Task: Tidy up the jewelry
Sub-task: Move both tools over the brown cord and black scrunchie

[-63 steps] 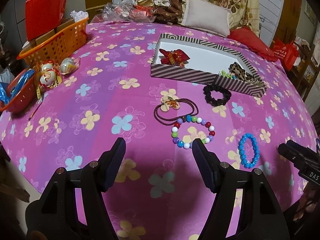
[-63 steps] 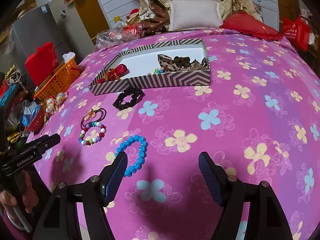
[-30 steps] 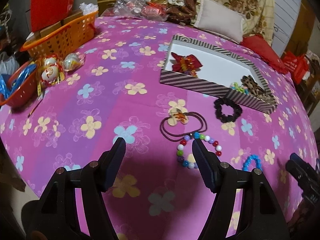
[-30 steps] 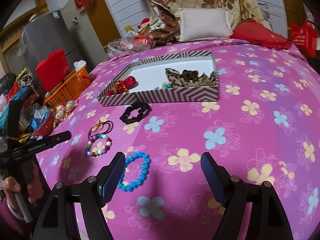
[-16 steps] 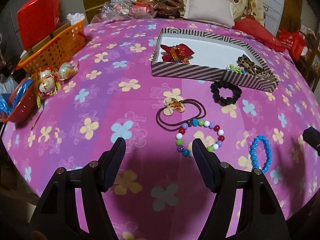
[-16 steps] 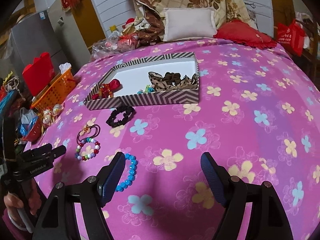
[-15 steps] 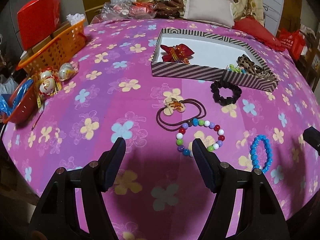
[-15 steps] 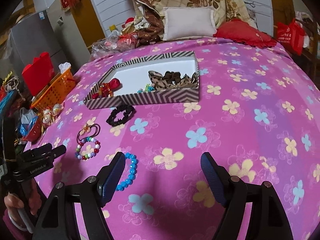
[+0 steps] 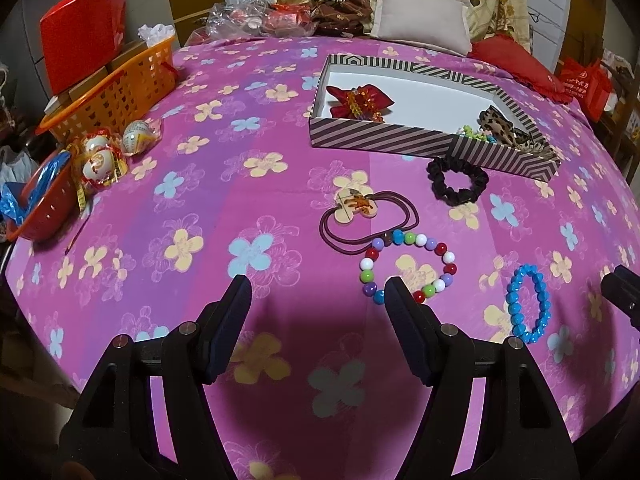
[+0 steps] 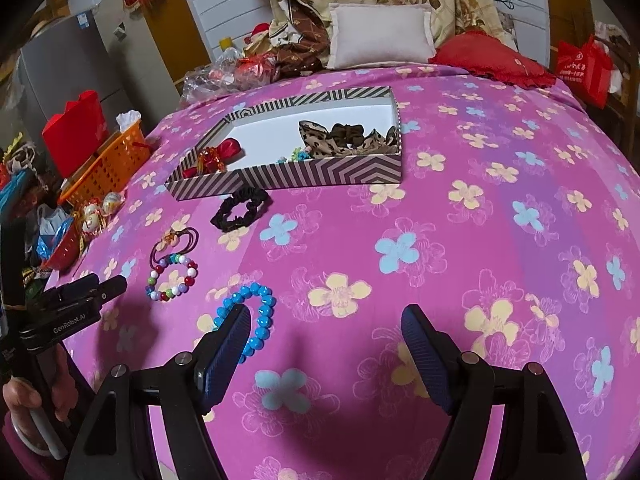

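Above the flowered bed [image 10: 480,208]: left gripper [image 9: 318,294] and right gripper [image 10: 326,322], fingers spread wide (both empty), blue bracelet [image 10: 252,320] beside.

two bead bracelets: one multicolour [image 9: 406,266], one blue [image 9: 528,303]. one black scrunchie [image 9: 457,180]. one hair tie with charm [image 9: 362,214]. one striped box [image 9: 400,142]. one orange basket [image 9: 116,88].

Basket: orange [image 9: 116,88], far left edge of the bed
Bowl: red [image 9: 44,208], nearer
Pillow: beige [image 10: 380,36], far end
Cushion: red [image 10: 492,60], beside pillow
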Tool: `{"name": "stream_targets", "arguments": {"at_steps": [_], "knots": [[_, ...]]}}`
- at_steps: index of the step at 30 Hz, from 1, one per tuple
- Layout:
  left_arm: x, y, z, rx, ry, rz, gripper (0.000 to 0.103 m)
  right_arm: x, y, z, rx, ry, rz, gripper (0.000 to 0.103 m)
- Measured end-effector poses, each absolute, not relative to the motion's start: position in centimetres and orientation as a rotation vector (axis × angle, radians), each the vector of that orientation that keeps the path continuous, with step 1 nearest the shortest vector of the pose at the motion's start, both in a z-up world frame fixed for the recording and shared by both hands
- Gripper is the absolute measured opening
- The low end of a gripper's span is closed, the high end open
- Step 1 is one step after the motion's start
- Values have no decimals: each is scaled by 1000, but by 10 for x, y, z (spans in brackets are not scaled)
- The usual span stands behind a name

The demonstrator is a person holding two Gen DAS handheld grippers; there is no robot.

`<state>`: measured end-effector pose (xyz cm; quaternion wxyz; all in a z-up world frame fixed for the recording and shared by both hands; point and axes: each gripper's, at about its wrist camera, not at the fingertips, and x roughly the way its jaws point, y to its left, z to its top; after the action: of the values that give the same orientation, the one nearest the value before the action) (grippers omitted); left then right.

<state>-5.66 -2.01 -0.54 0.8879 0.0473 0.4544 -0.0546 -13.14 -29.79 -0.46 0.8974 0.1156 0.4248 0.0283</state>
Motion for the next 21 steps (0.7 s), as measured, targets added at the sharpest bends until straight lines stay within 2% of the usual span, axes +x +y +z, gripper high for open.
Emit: {"name": "stream_targets", "arguments": {"at_steps": [21], "knots": [[-38, -3, -14, 19, 1007, -146, 69, -125, -314, -13, 248, 898, 39, 76]]}}
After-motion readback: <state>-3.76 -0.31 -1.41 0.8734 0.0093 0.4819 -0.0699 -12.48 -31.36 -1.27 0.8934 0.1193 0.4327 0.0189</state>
